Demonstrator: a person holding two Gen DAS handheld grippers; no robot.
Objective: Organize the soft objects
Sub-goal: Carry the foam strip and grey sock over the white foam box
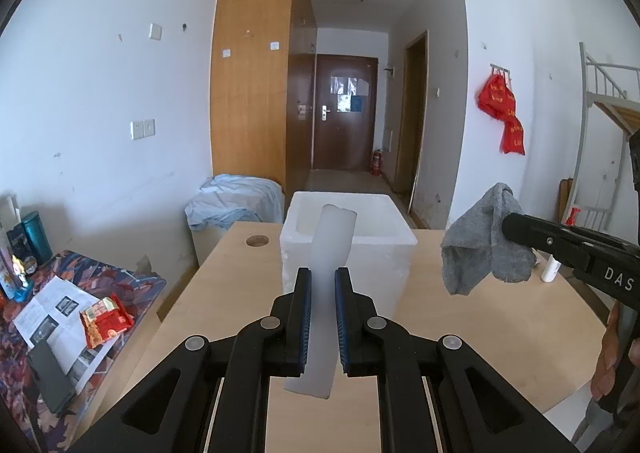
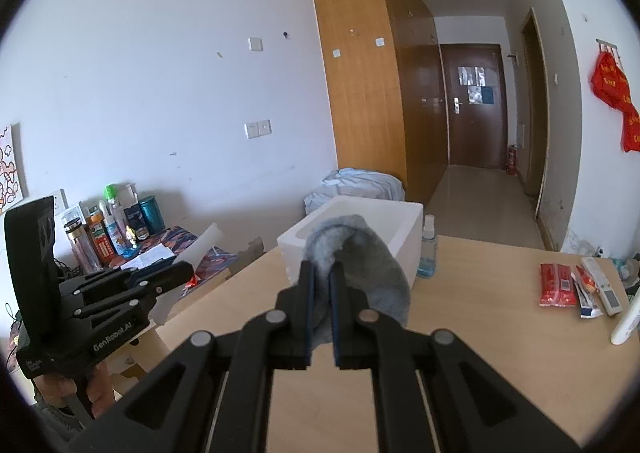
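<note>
**Both grippers loaded above the table**

My left gripper has its fingers clamped on a white foam strip. The strip's long axis runs forward along the fingers, its far end tilted slightly right and reaching over the near wall of the white foam box; its near end sticks out behind the pads, above the table.

My right gripper is clenched on a grey cloth. I see it bunched ahead of the fingertips, drooping to the right, hanging clear of the table. From the left camera the cloth hangs limp off the right fingers, right of the box.

The box stands on the table, open side up. A spray bottle stands just beside it.
</note>
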